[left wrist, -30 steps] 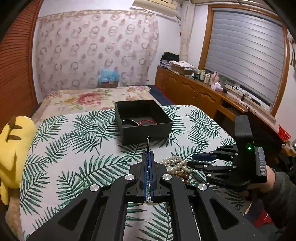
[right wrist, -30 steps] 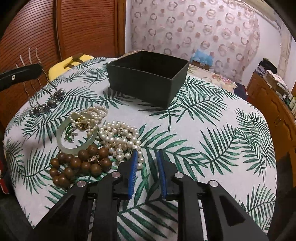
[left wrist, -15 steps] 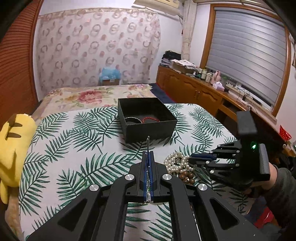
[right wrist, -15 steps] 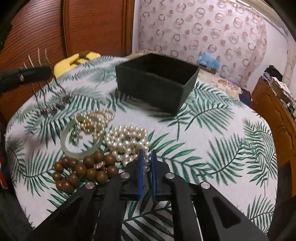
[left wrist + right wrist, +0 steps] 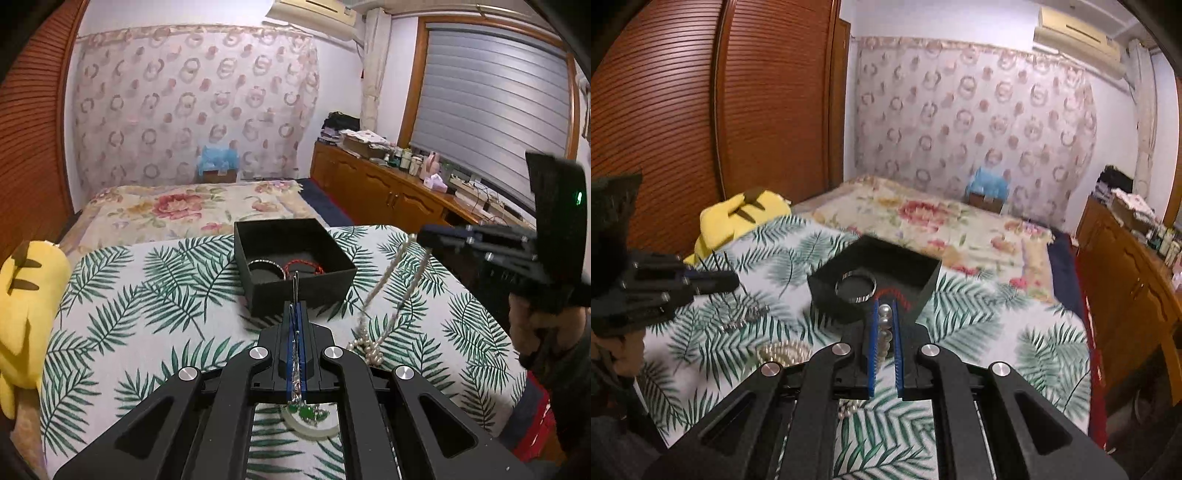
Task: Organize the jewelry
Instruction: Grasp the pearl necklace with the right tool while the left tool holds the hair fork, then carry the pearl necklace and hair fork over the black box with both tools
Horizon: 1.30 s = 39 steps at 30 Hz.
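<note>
A black open box [image 5: 295,258] stands on the palm-leaf cloth and holds a metal bangle [image 5: 266,267] and a red cord bracelet [image 5: 306,266]; the box also shows in the right wrist view [image 5: 875,273]. My right gripper [image 5: 885,314] is shut on a pearl necklace [image 5: 884,321] and lifts it. In the left wrist view the strand [image 5: 388,284] hangs from the right gripper [image 5: 424,234] down to the cloth. My left gripper [image 5: 295,314] is shut on thin metal hair pins [image 5: 295,288].
A green jade bangle [image 5: 310,424] lies under my left gripper. A second pearl strand [image 5: 783,350] lies on the cloth. A yellow plush toy [image 5: 26,306] sits at the left edge. A wooden cabinet [image 5: 388,192] runs along the right wall.
My right gripper closed on the pearl necklace and lifted it up off the pile, towards the box. My left gripper stayed shut on the pins and rose slightly.
</note>
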{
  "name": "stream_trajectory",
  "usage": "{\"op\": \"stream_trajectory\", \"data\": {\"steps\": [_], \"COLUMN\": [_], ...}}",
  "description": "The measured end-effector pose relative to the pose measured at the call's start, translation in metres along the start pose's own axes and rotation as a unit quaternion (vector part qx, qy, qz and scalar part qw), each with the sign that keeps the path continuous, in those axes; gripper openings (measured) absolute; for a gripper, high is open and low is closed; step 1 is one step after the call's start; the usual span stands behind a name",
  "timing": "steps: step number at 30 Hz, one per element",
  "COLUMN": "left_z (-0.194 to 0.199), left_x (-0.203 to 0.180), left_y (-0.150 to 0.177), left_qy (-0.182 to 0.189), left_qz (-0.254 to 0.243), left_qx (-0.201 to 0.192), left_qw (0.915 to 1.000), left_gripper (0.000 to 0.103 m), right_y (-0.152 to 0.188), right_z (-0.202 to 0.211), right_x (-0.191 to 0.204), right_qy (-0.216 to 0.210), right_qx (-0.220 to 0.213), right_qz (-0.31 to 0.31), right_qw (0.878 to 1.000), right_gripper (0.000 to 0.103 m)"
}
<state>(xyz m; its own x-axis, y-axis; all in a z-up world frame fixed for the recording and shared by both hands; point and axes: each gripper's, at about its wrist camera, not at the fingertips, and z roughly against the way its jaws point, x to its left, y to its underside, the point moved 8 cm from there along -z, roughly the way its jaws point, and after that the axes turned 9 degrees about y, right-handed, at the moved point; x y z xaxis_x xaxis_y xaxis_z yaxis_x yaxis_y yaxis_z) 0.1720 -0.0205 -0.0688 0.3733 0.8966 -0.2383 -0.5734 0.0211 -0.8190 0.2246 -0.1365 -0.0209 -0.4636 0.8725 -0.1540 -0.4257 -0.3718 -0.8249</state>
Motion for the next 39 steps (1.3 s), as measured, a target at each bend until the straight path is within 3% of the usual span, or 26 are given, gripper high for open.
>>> {"op": "stream_trajectory", "data": {"steps": [11, 25, 39], "left_z": [-0.016, -0.070, -0.139], "left_x": [-0.004, 0.014, 0.032], "left_y": [-0.031, -0.067, -0.065], "left_qy": [0.005, -0.005, 0.012], "left_qz": [-0.017, -0.019, 0.007], "left_qx": [-0.004, 0.007, 0.043], "left_qw": [0.9998, 0.9998, 0.9990], "left_gripper": [0.001, 0.001, 0.001], "right_y": [-0.037, -0.102, -0.147], "right_z": [0.006, 0.023, 0.009], "right_x": [-0.010, -0.033, -0.059], "right_qy": [0.005, 0.034, 0.053], "right_qx": [-0.020, -0.071, -0.087], "right_qz": [0.003, 0.015, 0.000], "right_qw": [1.000, 0.997, 0.995], "right_gripper": [0.008, 0.008, 0.008]}}
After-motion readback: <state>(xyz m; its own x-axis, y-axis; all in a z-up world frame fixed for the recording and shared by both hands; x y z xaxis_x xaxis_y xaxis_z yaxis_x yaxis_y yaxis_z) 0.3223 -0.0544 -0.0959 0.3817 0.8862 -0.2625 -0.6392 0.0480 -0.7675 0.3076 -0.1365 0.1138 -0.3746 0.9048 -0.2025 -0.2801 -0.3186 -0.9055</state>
